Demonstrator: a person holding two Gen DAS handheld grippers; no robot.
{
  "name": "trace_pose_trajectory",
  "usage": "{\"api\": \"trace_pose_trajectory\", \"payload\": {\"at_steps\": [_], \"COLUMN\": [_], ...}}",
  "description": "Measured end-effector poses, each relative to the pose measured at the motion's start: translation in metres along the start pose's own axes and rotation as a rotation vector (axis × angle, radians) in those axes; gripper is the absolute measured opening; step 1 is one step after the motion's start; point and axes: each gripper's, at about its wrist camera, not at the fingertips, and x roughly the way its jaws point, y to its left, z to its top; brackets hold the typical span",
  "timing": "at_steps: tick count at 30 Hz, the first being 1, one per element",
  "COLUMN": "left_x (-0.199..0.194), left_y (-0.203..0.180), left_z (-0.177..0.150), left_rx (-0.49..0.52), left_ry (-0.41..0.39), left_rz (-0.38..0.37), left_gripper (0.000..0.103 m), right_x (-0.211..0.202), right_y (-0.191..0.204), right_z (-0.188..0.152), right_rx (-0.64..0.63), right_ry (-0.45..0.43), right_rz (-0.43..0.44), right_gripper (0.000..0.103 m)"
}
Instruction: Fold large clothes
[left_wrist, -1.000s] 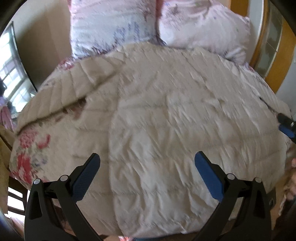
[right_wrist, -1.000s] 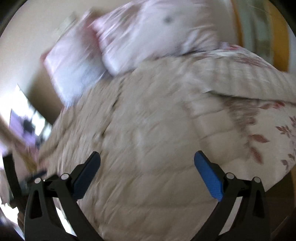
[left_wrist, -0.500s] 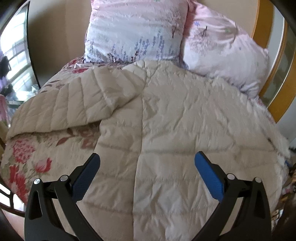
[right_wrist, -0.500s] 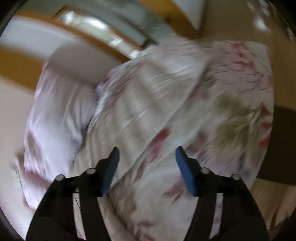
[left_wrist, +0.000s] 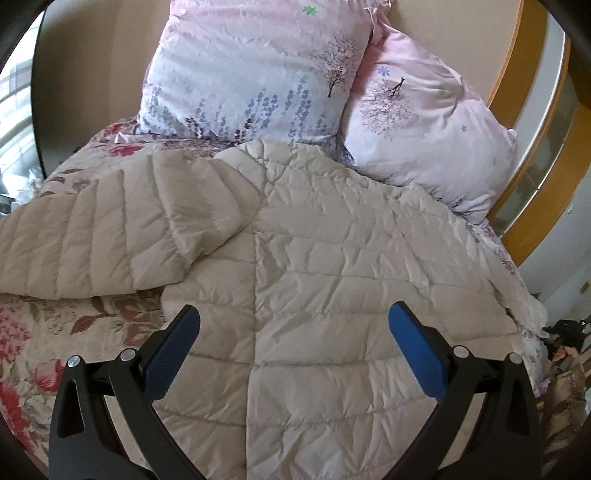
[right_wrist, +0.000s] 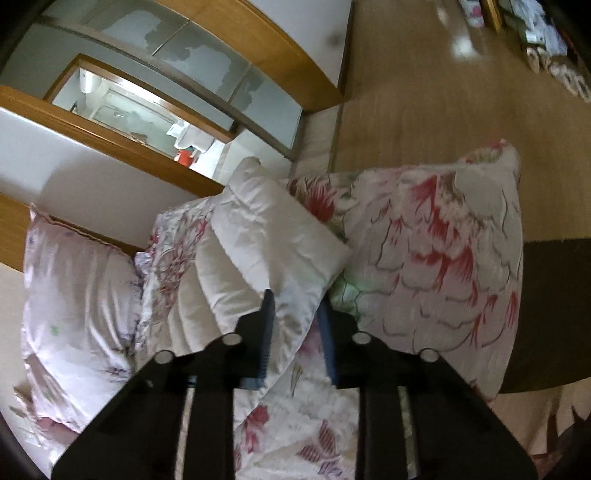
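Note:
A beige quilted down jacket (left_wrist: 325, 266) lies spread on the bed, back up, its left sleeve (left_wrist: 110, 236) stretched out to the left. My left gripper (left_wrist: 293, 332) is open and empty, hovering above the jacket's lower part. In the right wrist view my right gripper (right_wrist: 295, 314) is shut on the cuff end of the jacket's other sleeve (right_wrist: 266, 247), which lies over the floral bedspread (right_wrist: 443, 266) at the bed's right side.
Two pink floral pillows (left_wrist: 258, 70) (left_wrist: 424, 114) lean against the headboard. The floral bedspread (left_wrist: 44, 343) shows at the left. A wooden floor (right_wrist: 424, 74) and a sliding glass door (right_wrist: 207, 70) lie beyond the bed's right edge.
My right gripper swung to the bed's right side and closed from wide open onto the sleeve end. My left gripper pulled back and stayed open.

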Motion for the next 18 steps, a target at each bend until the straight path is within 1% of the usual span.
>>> {"api": "trace_pose_trajectory", "payload": {"at_steps": [3, 5, 6, 9, 11, 13, 14, 16, 18], "left_x": [0.005, 0.007, 0.007, 0.006, 0.005, 0.005, 0.005, 0.006, 0.007], "left_y": [0.001, 0.001, 0.001, 0.003, 0.006, 0.010, 0.010, 0.009, 0.006], "left_z": [0.000, 0.000, 0.000, 0.003, 0.006, 0.009, 0.011, 0.014, 0.018], "left_rx": [-0.002, -0.003, -0.004, -0.018, -0.057, -0.112, -0.129, -0.149, -0.158], "left_ry": [0.008, 0.010, 0.010, -0.004, -0.018, -0.035, -0.039, -0.036, -0.029], "left_rz": [-0.034, -0.060, -0.072, -0.130, -0.211, -0.296, -0.315, -0.338, -0.364], "left_gripper": [0.102, 0.102, 0.102, 0.102, 0.102, 0.102, 0.102, 0.102, 0.102], "right_x": [0.003, -0.002, 0.000, -0.013, -0.024, -0.036, -0.040, -0.052, -0.055], "right_y": [0.019, 0.036, 0.050, 0.087, 0.116, 0.152, 0.164, 0.195, 0.223], "right_z": [-0.002, -0.006, -0.010, -0.024, -0.039, -0.062, -0.072, -0.100, -0.127], "right_rx": [-0.072, -0.142, -0.174, -0.312, -0.414, -0.526, -0.562, -0.659, -0.734], "right_ry": [-0.032, -0.072, -0.091, -0.153, -0.180, -0.191, -0.192, -0.182, -0.160], "right_rz": [-0.049, -0.071, -0.081, -0.076, -0.041, 0.032, 0.061, 0.151, 0.225], "right_gripper": [0.007, 0.005, 0.005, 0.004, 0.004, 0.004, 0.004, 0.004, 0.004]}}
